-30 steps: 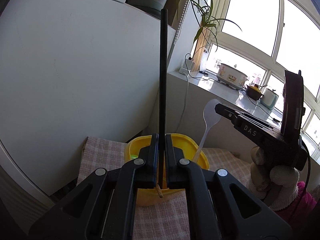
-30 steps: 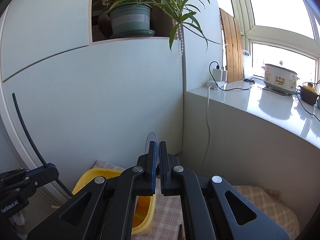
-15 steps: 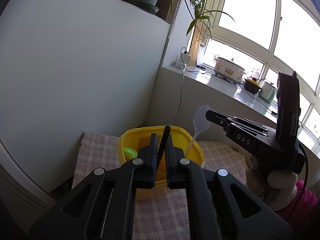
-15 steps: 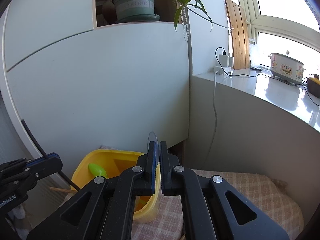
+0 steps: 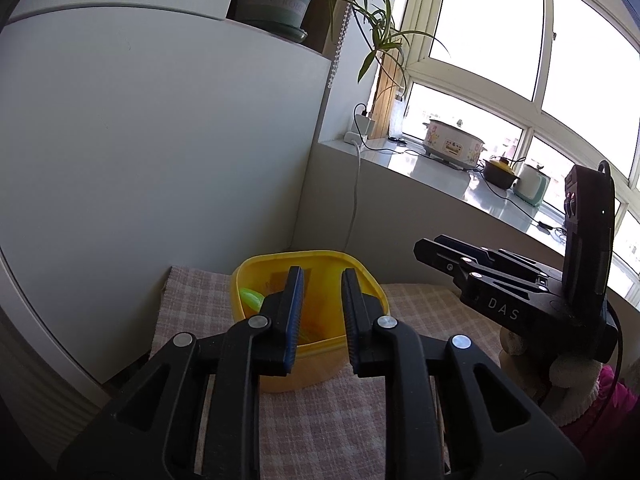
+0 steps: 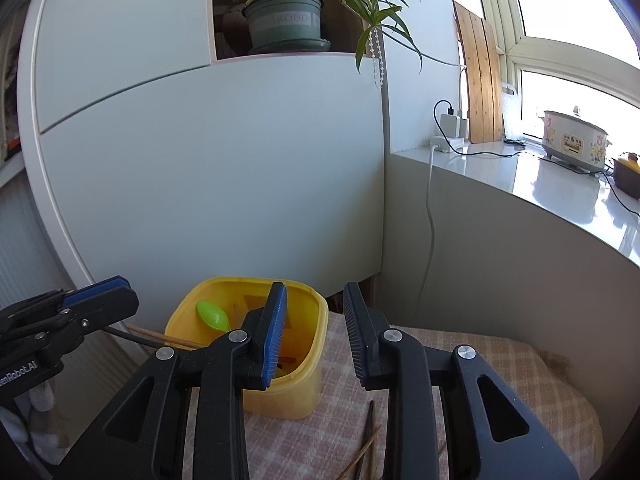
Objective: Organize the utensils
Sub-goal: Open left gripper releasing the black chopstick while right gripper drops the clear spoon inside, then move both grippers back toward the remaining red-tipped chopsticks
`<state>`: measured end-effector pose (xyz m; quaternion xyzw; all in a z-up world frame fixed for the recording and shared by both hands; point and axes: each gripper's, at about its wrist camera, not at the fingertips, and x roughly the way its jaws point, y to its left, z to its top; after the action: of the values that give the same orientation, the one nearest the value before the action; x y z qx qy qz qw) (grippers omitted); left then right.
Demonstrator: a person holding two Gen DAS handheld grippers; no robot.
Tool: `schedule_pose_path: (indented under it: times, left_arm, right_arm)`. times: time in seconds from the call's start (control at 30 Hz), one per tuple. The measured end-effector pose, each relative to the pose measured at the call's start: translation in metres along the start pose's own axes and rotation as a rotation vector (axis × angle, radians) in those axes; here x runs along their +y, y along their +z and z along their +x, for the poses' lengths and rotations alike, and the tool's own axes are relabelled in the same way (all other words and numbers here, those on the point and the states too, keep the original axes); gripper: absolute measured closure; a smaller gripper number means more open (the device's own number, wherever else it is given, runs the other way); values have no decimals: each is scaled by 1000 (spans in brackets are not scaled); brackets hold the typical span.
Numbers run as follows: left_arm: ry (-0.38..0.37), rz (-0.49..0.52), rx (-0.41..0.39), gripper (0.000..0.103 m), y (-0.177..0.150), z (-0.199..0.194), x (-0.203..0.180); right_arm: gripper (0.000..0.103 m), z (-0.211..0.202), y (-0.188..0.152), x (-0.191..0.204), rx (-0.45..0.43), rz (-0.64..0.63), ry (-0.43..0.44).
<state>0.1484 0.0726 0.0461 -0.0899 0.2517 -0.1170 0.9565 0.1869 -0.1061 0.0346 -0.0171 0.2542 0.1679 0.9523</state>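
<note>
We observed the left tool (image 5: 320, 312) at lower centre of the left wrist view with its jaws spread wide and nothing between them. Its blue-ribbed pad (image 5: 294, 316) faced the gap, through which we saw the yellow container (image 5: 280, 376).

We observed the right tool (image 6: 314, 328) at lower centre of the right wrist view, likewise spread apart and carrying nothing. In the left wrist view it entered from the right edge of the frame, to the right of the container and higher in the frame.

In the right wrist view the left tool appeared at the left edge, mid-height, just left of the container. A dark chopstick (image 6: 128, 334) and a wooden chopstick (image 6: 168, 336) ran from beneath its tip to the container's left rim; we could not tell whether they touched the tool.

The yellow container stood on a pink checked cloth (image 6: 500, 364) covering the table. A green spoon (image 6: 213, 315) lay inside it against the left wall, its bowl upward. The remaining contents were hidden by the tool fingers.

At lower centre of the right wrist view, more chopsticks (image 6: 368, 440) lay on the cloth just in front of the container, partly hidden between the tool arms.

A white cabinet (image 6: 200, 160) filled the left and centre. A potted plant (image 6: 284, 20) sat in its upper recess. A slow cooker (image 6: 574, 140) stood on the windowsill (image 6: 560, 184) at upper right.
</note>
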Motion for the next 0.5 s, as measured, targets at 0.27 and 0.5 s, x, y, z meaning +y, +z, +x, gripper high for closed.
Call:
schedule_pose_path:
  times: [0.27, 0.5]
  left_arm:
    - [-6, 26, -11, 85, -9, -17, -14]
    - [-41, 71, 17, 85, -25, -20, -37]
  right_arm:
    - [76, -25, -13, -11, 4, 24, 5]
    - [65, -46, -30, -34, 20, 39, -18]
